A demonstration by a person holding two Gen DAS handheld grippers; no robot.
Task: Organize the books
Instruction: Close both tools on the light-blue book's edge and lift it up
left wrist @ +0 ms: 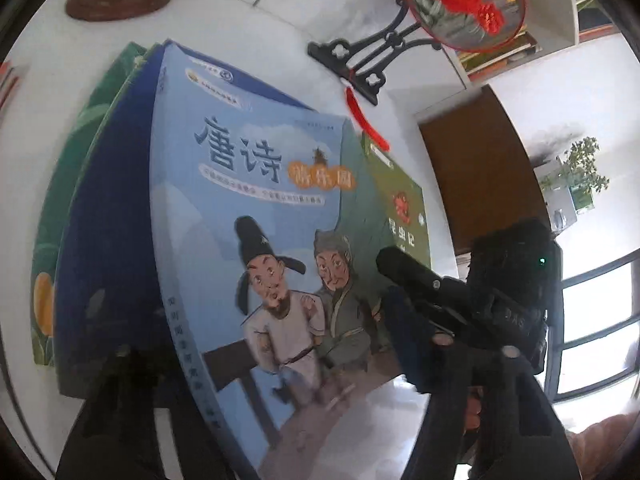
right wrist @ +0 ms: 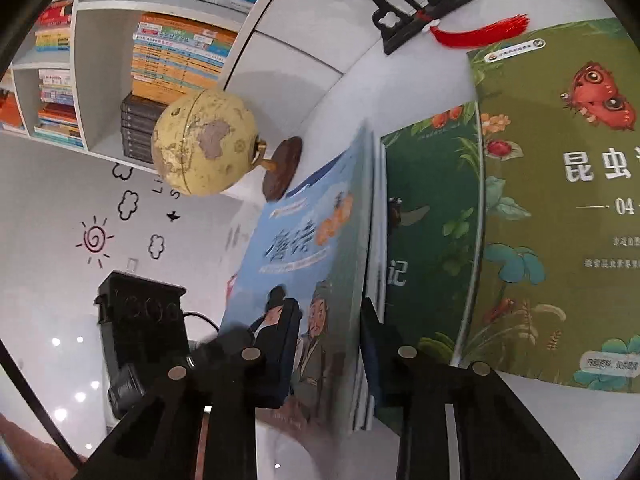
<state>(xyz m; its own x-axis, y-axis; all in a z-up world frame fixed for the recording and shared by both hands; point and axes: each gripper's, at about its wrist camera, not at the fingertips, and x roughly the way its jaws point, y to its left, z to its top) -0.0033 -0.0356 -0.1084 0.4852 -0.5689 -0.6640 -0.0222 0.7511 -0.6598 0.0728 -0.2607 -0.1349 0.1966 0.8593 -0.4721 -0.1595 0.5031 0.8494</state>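
Observation:
A light-blue poetry book [left wrist: 248, 216] with two cartoon men on its cover stands tilted against a dark-blue book [left wrist: 108, 216] and a green leafy book [left wrist: 64, 184] behind it. My right gripper [right wrist: 328, 344] is shut on the blue book [right wrist: 312, 248], one finger on the cover, the other on the far side; it also shows in the left wrist view [left wrist: 404, 280]. An olive insect book [right wrist: 560, 200] lies flat to the right, over a dark green book [right wrist: 436, 220]. My left gripper's fingers [left wrist: 120, 392] are blurred dark shapes at the bottom edge.
A yellow globe [right wrist: 204, 144] on a brown base stands on the white table [right wrist: 320, 92]. A round embroidered fan on a black stand [left wrist: 360, 60] with a red tassel is behind the books. A bookshelf [right wrist: 100, 80] holds stacked books. A black device [right wrist: 140, 320] sits left.

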